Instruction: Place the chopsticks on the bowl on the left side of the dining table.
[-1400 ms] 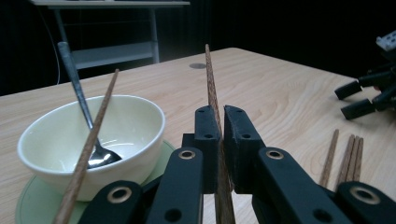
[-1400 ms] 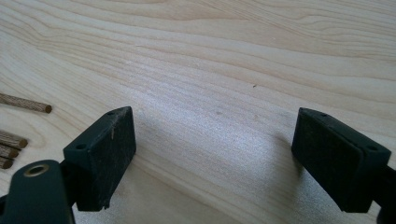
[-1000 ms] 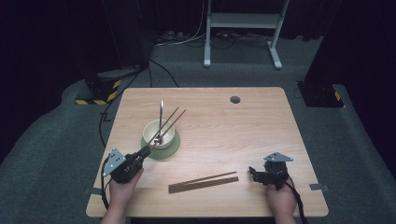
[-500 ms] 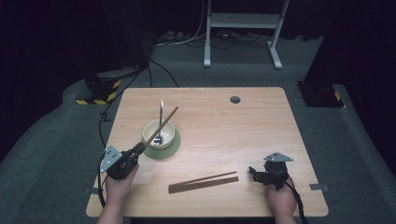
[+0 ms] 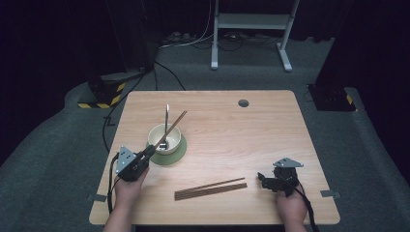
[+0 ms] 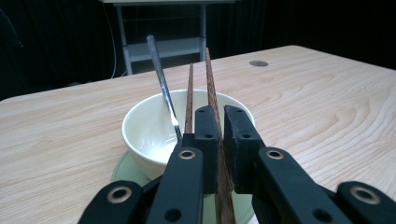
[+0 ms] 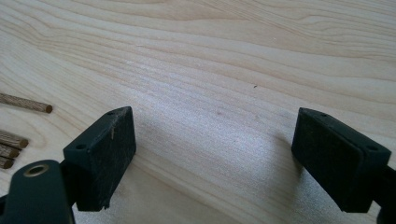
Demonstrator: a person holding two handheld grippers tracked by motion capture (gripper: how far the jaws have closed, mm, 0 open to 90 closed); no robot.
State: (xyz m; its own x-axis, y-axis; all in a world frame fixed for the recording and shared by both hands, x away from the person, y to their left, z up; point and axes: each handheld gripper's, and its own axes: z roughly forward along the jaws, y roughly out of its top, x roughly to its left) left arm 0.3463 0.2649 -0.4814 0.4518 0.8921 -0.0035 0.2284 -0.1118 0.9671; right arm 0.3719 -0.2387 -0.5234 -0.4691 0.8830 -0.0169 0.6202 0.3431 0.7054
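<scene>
The work in hand is the transfer of wooden chopsticks from the desk (image 5: 270, 121) surface into the bowl (image 5: 158, 135).

**Left gripper.** The left gripper (image 5: 150, 151) sits near the desk's left edge, just beside the bowl on the near side. In the left gripper view its jaws are clamped together on one chopstick (image 6: 212, 93), which runs up between the pads (image 6: 205, 135) and slants over the bowl rim. The high view shows this stick angled away from the gripper, across the bowl and toward the far edge.

**Bowl.** The cream bowl stands on a pale green saucer (image 5: 179, 152) in the left half of the desk. It holds a metal spoon (image 6: 161, 79), handle leaning toward the far edge. A second chopstick (image 6: 189, 98) rests against the near rim, just beside the clamped one.

**Right gripper.** The right gripper (image 5: 263, 178) rests near the near right corner. Its jaws stand wide apart over bare wood and hold nothing.

**Remaining stock.** A bundle of chopsticks (image 5: 210, 188) lies flat near the near edge, between the two grippers. Their blunt ends show at the left border of the right gripper view; the exact count cannot be told.

**Progress.** Judged from this layout, one chopstick is delivered, one is placed but not yet released, and the bundle is left to move. The task is in its early part.
</scene>
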